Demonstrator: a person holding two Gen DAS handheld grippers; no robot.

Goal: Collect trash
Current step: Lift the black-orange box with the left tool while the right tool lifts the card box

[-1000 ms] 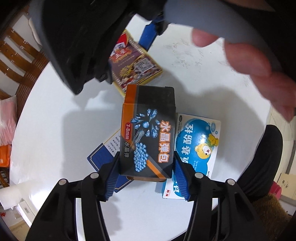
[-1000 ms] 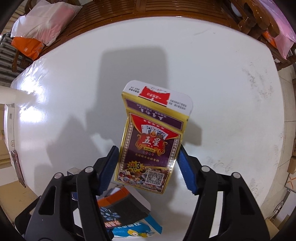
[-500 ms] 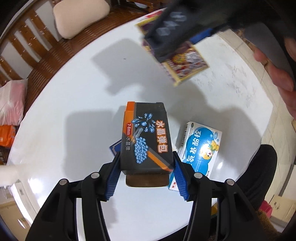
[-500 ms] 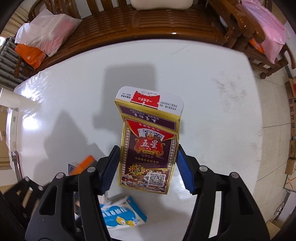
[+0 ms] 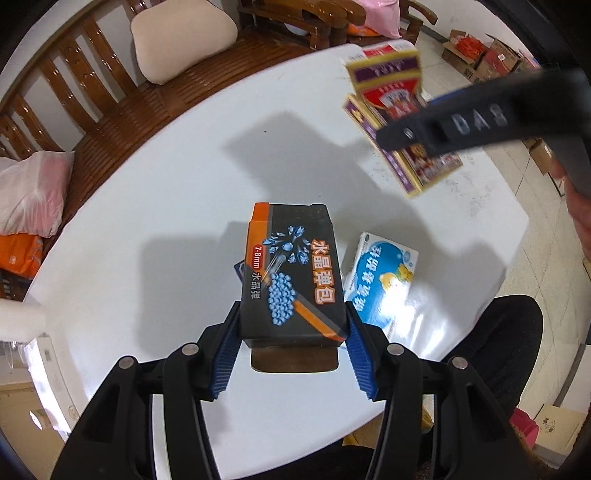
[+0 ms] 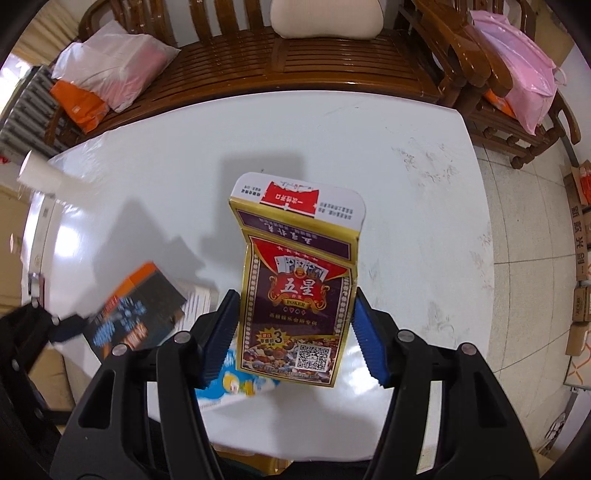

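While lifted, each box [image 5: 291,273] sits between fingers [image 5: 226,347].

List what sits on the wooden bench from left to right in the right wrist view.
Orange bag → white plastic bag → beige cushion; further right, on the separate wooden chair, a pink plastic bag.

A black box [image 5: 291,275] with an orange stripe, blue beads and Chinese lettering is held above the white table, its near end open. A gold and purple poker box [image 6: 299,295], top flap open, is also held in the air, far right of it. A blue and white box [image 5: 380,280] with a yellow cartoon bear lies flat on the table, near right.
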